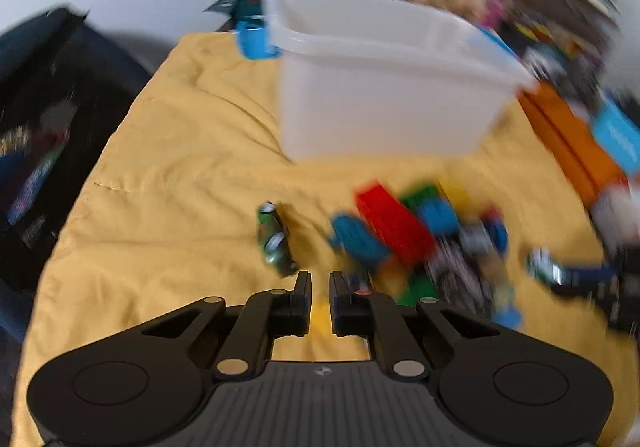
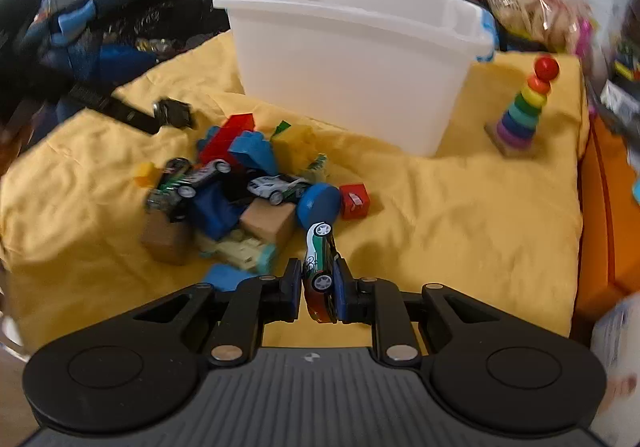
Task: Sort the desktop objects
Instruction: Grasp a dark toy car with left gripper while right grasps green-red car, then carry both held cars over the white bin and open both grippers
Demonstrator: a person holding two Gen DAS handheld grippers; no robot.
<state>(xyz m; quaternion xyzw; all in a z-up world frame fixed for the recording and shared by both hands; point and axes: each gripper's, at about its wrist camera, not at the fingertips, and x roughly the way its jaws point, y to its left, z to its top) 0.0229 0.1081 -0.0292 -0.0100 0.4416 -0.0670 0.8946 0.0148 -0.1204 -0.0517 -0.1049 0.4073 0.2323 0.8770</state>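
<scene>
Gripping a toy car, my right gripper has its jaws clenched on the car's flanks, nose pointing away from me and one wheel showing between the pads. It hangs above the yellow cloth covering the desk, just on my side of the toy pile.

My left gripper has its jaws drawn together with only a narrow slit between them. I see nothing held there; only cloth shows through the slit. That view is badly blurred, so I can't vouch for fine detail. A second green car lies on its side on the cloth just beyond the left jaws, apart from them.

The pile sits mid-desk: a red block, blue blocks, a white car, a blue disc, a small red cube beside the disc, and two brown blocks nearer me.

A white bin stands toward the far edge, behind the pile; I can't see anything inside it. A rainbow ring stacker stands upright near the far right corner, well apart from the pile. A dark bag slumps over the left edge, its strap trailing onto the cloth.
</scene>
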